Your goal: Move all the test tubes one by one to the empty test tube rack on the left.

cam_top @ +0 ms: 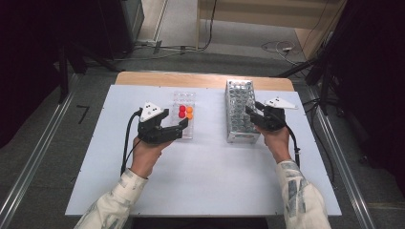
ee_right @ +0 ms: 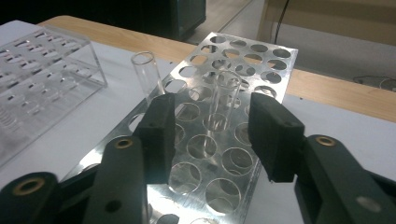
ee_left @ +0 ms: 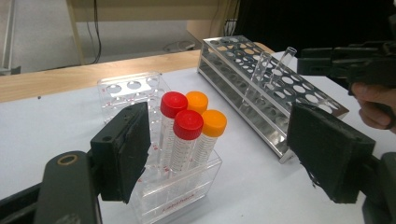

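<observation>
Right gripper view: our right gripper (ee_right: 212,135) brackets a glass tube (ee_right: 223,100) in the metal rack (ee_right: 261,60), ungripped; left gripper (ee_left: 219,154) open around capped tubes (ee_left: 189,133); lifting remains.

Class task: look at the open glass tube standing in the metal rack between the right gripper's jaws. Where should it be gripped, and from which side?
Grip the glass tube on its bare upper part above the metal rack, just below the rim. Come from the near side with the right gripper, one jaw on each side. It stands nearly upright in a hole, so probably only that upper part is reachable; its round wall suits opposite jaws. Then lift straight up.
</observation>
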The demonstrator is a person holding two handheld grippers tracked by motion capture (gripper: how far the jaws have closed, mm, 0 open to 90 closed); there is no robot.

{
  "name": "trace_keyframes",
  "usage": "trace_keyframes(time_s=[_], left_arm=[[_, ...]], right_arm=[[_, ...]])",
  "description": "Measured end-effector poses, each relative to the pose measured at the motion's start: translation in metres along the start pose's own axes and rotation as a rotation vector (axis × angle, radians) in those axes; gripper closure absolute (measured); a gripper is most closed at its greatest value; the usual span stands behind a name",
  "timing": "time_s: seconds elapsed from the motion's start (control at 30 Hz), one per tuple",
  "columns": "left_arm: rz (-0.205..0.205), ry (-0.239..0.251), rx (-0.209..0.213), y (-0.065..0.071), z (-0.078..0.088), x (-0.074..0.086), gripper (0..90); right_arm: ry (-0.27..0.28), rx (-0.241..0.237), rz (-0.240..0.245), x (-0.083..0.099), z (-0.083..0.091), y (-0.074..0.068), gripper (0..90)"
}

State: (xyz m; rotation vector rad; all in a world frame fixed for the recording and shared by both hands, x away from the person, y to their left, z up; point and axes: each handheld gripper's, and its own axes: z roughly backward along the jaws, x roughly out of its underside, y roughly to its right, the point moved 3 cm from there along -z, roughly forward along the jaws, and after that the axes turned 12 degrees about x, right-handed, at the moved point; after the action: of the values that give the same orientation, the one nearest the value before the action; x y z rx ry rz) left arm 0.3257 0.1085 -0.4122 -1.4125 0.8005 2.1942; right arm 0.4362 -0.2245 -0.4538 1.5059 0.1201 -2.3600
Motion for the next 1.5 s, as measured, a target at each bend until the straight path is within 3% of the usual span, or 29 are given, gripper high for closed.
trace_keyframes(time_s=[0.1,0.4,0.57,0.73,1.07,1.27,1.5], left_arm=[[-0.001,0.007,-0.010,0.000,0.004,-0.001,22.3],[0.003,0.014,-0.018,-0.002,0.011,0.001,22.8],[-0.001,0.008,-0.015,-0.001,0.010,0.003,22.9],[-0.001,0.009,-0.018,-0.001,0.011,0.003,23.0],[-0.001,-0.006,-0.016,-0.001,0.007,0.005,23.1],[-0.001,-0.010,-0.014,-0.002,0.007,0.006,23.1],[0.003,-0.012,-0.017,-0.003,0.007,0.007,23.0]], right_arm=[[0.011,-0.023,-0.021,0.003,-0.007,0.004,54.3],[-0.015,-0.060,0.002,0.008,-0.025,0.007,56.7],[-0.022,-0.063,0.012,0.006,-0.031,0.006,59.4],[0.000,-0.062,-0.011,0.007,-0.035,0.012,64.5],[0.019,-0.064,0.028,0.005,-0.038,0.008,71.1],[0.031,-0.053,0.053,-0.006,-0.035,0.005,73.0],[0.081,-0.041,0.043,-0.027,-0.019,0.007,73.3]])
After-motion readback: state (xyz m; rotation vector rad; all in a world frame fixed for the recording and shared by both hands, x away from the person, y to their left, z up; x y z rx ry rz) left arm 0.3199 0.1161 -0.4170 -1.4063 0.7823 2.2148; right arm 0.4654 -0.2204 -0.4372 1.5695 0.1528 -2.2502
